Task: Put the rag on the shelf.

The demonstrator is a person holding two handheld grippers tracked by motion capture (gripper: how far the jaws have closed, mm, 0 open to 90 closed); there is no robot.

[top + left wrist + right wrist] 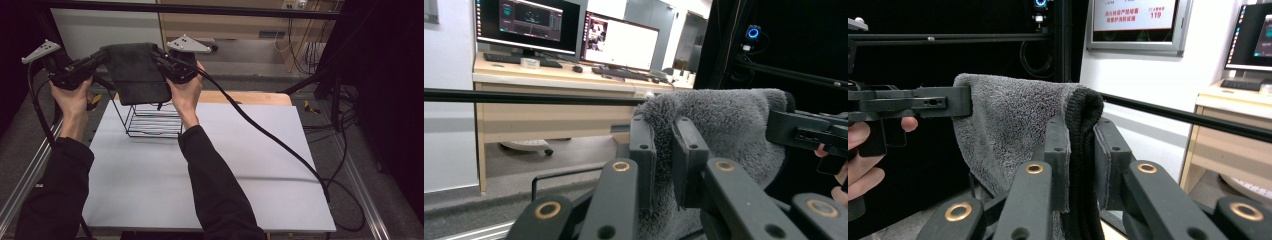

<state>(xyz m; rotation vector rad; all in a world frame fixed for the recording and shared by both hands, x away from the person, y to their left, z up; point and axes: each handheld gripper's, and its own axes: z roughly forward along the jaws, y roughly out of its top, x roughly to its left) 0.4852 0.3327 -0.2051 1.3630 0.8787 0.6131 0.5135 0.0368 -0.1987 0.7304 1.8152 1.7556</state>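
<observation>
Both the left gripper (102,56) and right gripper (159,56) are pinching the grey towel's (137,70) top corners, so I'd keep it taut and level while lowering over the wire rack (152,121).

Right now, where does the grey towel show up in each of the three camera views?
High view: the towel hangs upper left of centre, stretched between both grippers above the wire rack.
Left gripper view: it sits centre right, a corner pinched in the near jaws.
Right gripper view: it spans the centre, its dark hem clamped in the near jaws.
Shared landmark: the wooden desk behind the table.
</observation>
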